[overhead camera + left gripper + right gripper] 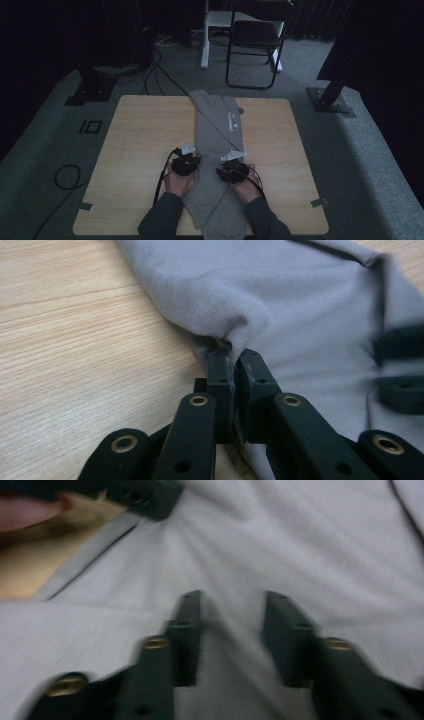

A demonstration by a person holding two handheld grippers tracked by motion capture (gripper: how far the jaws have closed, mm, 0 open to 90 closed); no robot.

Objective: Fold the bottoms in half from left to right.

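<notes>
Jaws of the left gripper [231, 362] pinch the near edge of the grey knit trousers [216, 130], lying lengthwise down the middle of the light wooden table [140, 130], likely to anchor that side; the right gripper [232, 630] has its jaws spread over the cloth, blurred, apparently ready to take a matching hold

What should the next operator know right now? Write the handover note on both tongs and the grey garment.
Left tongs: shut on the grey garment, pinching a fold at its edge.
Right tongs: open, jaws apart over the cloth, nothing pinched.
Garment: lies lengthwise down the middle of the wooden table, far end hanging over the far edge, near end over the near edge between the forearms.
Done: left grip taken.
Left: probably close the right tongs on the cloth, then fold.
</notes>
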